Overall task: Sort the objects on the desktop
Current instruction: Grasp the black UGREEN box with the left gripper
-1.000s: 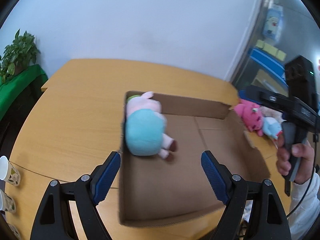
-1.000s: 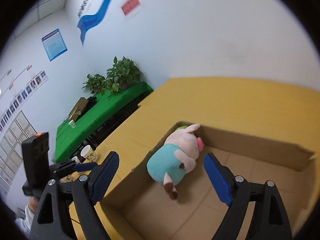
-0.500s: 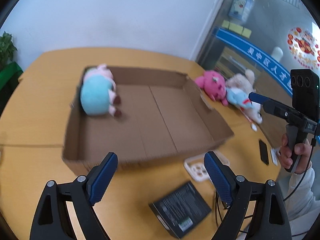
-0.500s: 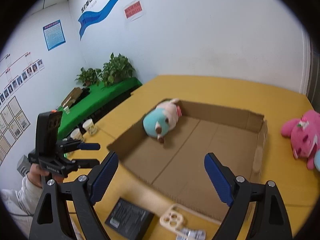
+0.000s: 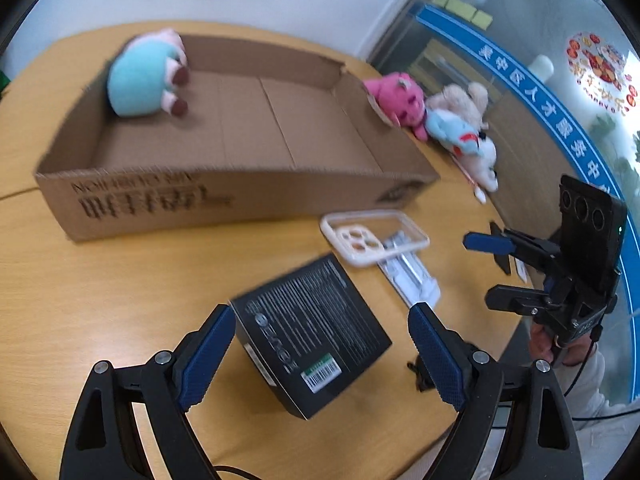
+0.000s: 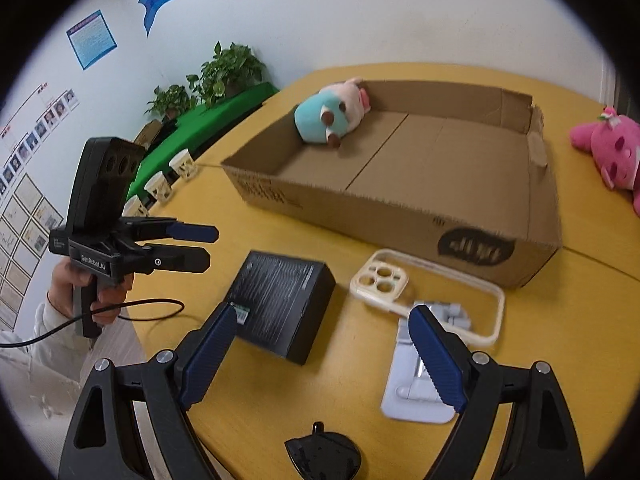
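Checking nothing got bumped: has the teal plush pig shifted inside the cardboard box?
No. The teal plush pig lies in the same far corner of the cardboard box; only the cameras pulled back.

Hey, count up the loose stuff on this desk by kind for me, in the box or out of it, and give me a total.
Plush toys: 3, namely the teal-and-pink pig, the pink plush, and the beige-and-blue plush
Black boxes: 1, the black box
Phone cases: 1, the cream phone case
White plastic packs: 1, the white pack
Small black items: 1, the black item
Total: 7
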Available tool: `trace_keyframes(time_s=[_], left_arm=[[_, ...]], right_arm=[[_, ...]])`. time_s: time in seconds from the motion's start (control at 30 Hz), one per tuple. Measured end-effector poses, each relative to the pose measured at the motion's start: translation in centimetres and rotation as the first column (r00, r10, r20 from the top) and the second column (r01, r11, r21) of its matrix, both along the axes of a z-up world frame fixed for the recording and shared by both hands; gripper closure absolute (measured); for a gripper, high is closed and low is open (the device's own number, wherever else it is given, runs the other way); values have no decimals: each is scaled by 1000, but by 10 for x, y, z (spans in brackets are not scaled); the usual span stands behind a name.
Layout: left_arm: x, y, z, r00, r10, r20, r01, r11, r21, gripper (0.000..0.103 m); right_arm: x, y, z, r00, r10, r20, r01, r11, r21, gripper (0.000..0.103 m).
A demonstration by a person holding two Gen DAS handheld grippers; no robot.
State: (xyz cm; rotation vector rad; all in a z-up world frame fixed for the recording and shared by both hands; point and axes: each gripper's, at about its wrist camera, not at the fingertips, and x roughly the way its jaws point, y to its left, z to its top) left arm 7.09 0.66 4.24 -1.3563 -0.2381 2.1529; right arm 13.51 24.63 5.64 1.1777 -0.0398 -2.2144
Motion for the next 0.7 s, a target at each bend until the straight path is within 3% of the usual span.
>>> trace_keyframes(time_s=[0.17,0.3,0.37,0.47,0.57,0.7], left_arm=[[3,16,-21,995,-67,77,71,996,-51,14],[3,12,-41,988,-52,149,55,998,-20,17],[1,10,-52,982,-39,187,42,999,-9,24],[-1,11,-67,974,-38,224,44,999,-23,27],[-1,5,-72,973,-35,230,30,999,26,30],[-6,-2,-72,973,-22,231,-1,995,99,50]], right_arm=[[0,-7,-19,996,16,92,-12,999,-50,15],[7,-20,-40,993,26,112,-28,1000,11,15],[5,-27,-56,987,21,158,-22,1000,1,15],[3,-42,-69,985,40,167,-46,998,32,15],[0,-54,-78,982,64,176,-74,996,49,15],[-8,-68,-89,974,100,205,-110,993,38,15]])
